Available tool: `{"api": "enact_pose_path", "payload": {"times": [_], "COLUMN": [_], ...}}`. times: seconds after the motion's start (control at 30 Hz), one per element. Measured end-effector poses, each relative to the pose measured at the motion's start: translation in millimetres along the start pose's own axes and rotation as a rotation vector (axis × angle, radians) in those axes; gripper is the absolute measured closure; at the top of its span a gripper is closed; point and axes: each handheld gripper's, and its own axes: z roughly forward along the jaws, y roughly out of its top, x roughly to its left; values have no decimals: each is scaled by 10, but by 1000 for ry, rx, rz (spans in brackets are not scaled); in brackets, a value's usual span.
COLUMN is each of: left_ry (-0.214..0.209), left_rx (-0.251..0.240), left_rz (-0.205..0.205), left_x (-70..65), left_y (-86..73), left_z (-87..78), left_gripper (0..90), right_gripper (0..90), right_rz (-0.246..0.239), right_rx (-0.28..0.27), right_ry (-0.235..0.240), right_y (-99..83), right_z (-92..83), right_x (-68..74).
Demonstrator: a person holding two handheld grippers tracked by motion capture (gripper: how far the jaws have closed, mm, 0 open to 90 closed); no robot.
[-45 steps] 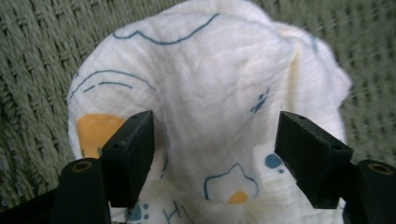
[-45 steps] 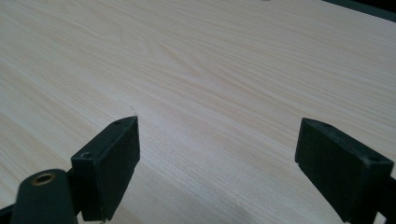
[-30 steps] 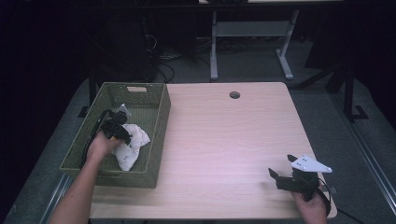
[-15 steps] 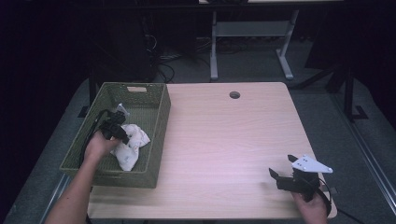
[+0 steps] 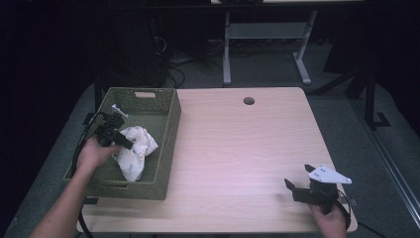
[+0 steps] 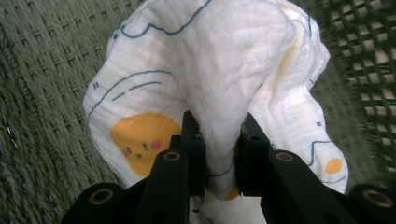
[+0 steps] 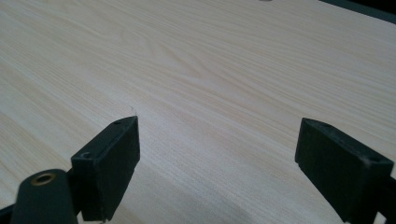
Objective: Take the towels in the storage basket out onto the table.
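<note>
Your left gripper pinches a fold of the white cloth between its 2 black jaws; the fabric bulges up and over both jaws, and the jaws have just been closing onto it. The cloth bears thin blue outlines, a yellow-orange patch with a small face at the left of the left gripper view, and a smaller orange dot at the lower right. Around the cloth you see the green woven weave of the basket blurred.

In the high view your left gripper sits inside the green basket, its tips on the crumpled cloth, which lies in the basket's near half, toward its right wall. Your left hand grips the tool at the basket's left rim, with the black cable looping over that rim. The basket stands at the left edge of the light wooden table.

Your right gripper holds its 2 jaws spread wide, with bare wood between them. In the high view your right gripper rests low over the table's near right corner, well apart from the basket, under its grey three-cornered plate. A round hole marks the table's far side.
</note>
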Motion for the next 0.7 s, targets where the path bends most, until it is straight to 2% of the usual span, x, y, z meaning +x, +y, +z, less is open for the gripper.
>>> {"api": "enact_pose_path", "payload": {"times": [0.23, 0.33, 0.37, 0.4, 0.5, 0.6, 0.7], "left_ry": [-20, -50, -50, -69, -87, -139, -145], "left_rx": [-43, -70, -70, -89, -105, -131, -148], "left_rz": [25, 26, 26, 18, 15, 15, 11], "left_x": [-39, -40, -40, -35, -35, -25, -34], "left_y": [-2, -7, -7, -12, -17, -22, -20], "left_z": [-227, -364, -364, -434, -498, -597, -671], "left_gripper": [759, 759, 759, 759, 754, 754, 751], "right_gripper": [136, 135, 136, 135, 136, 135, 135], "right_rz": [3, -2, -1, 0, 0, 2, 2], "right_rx": [-1, -1, -1, -1, 0, -1, 0], "right_ry": [-1, 0, -1, -1, 0, -1, 0], "right_y": [1, 2, 2, 2, 3, 5, 7], "right_z": [-4, 1, 1, 0, 2, 5, 7], "right_x": [-2, -1, -1, -2, 0, 6, 10]}}
